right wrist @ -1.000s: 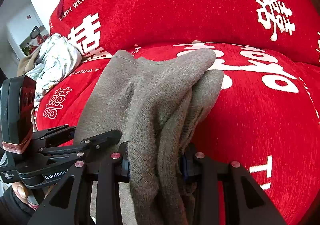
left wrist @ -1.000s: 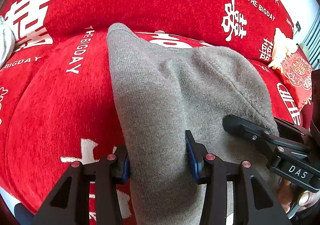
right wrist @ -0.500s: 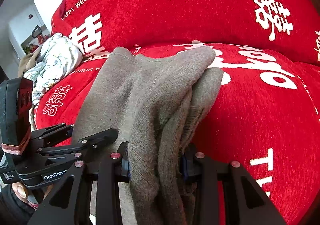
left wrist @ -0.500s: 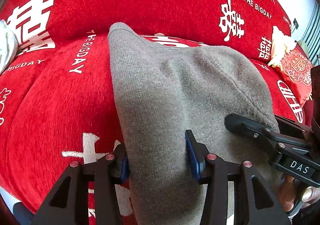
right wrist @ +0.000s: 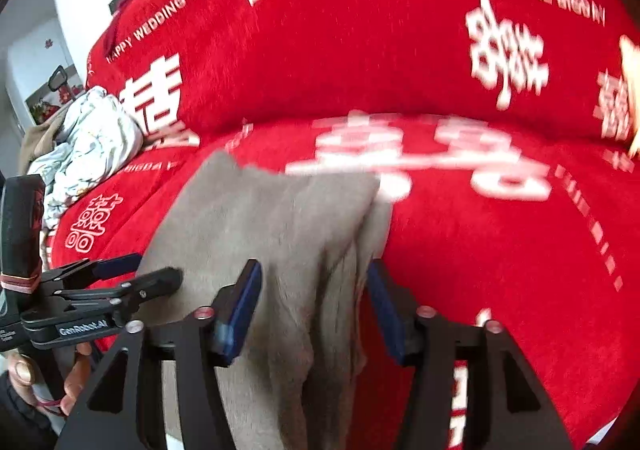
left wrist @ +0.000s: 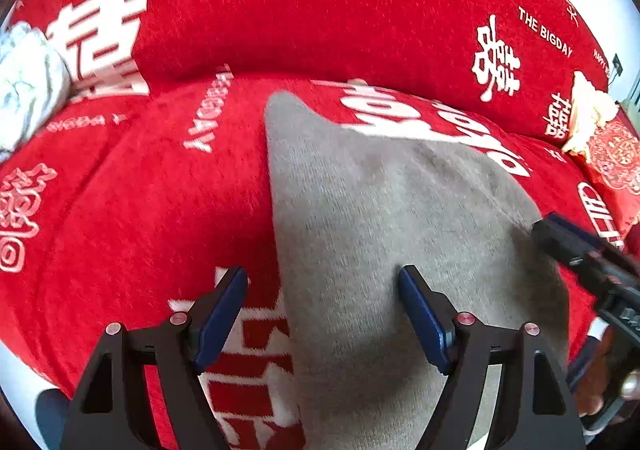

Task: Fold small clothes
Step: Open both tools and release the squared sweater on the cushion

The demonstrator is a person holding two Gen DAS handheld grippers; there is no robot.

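A folded grey knit garment (left wrist: pixel 392 234) lies on the red sofa seat (left wrist: pixel 132 218); it also shows in the right wrist view (right wrist: pixel 276 218). My left gripper (left wrist: pixel 322 296) is open, its blue pads spread wide over the garment's near left edge. My right gripper (right wrist: pixel 314 292) is open too, its pads apart on either side of the garment's thick folded right edge. Each gripper shows at the side of the other's view: the right one (left wrist: pixel 592 262) and the left one (right wrist: pixel 120 278).
The sofa has a red cover with white lettering and a red backrest (left wrist: pixel 320 2). A crumpled white floral cloth (right wrist: pixel 88 142) lies on the seat to the left. A red embroidered cushion (left wrist: pixel 616 158) sits at the right end.
Both grippers have opened and let go of the grey garment, which now lies flatter on the seat. Both have drawn back a little.
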